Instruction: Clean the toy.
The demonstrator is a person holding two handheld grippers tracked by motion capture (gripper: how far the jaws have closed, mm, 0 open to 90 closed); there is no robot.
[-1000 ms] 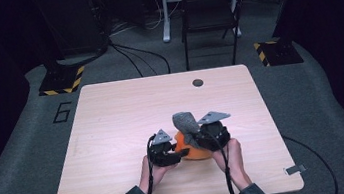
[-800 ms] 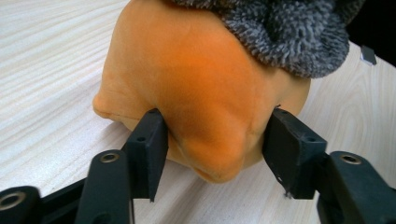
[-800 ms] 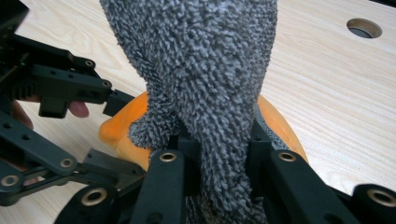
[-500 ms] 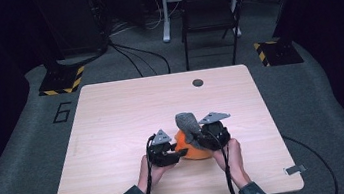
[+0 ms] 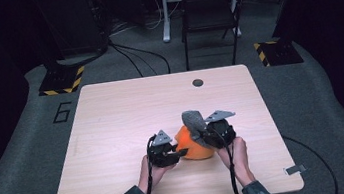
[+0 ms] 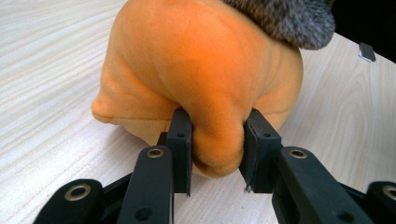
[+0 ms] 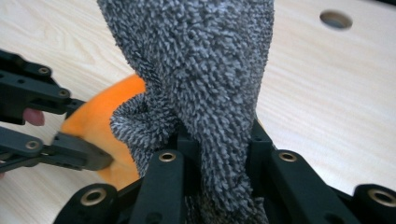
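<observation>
Item: orange plush toy (image 5: 194,147), soft, w/ grey shaggy cloth (image 5: 194,121) on top. Location: near-centre of wooden table (image 5: 112,115), between our two hands, resting on the surface.

Change noted: vs a second ago the plush sits at the same spot; hands barely shifted. Left gripper (image 6: 217,154) jaws have just been closing, and a rounded lobe of the plush is now between them. We judge this means both ends are secured, so pulling cloth off the toy (or lifting the pair) can begin.

Tool L: jaws partly closed, pads denting the orange fabric on both sides – clamped on the plush, low down near the table.

Tool R: right gripper (image 7: 219,154) jaws nearly together, pinching a fold of the grey cloth, which rises upright from them; left gripper's black links seen at far left, beside the orange.

Misc: round hole (image 5: 198,82) near table's far edge; chair (image 5: 210,16) beyond.
</observation>
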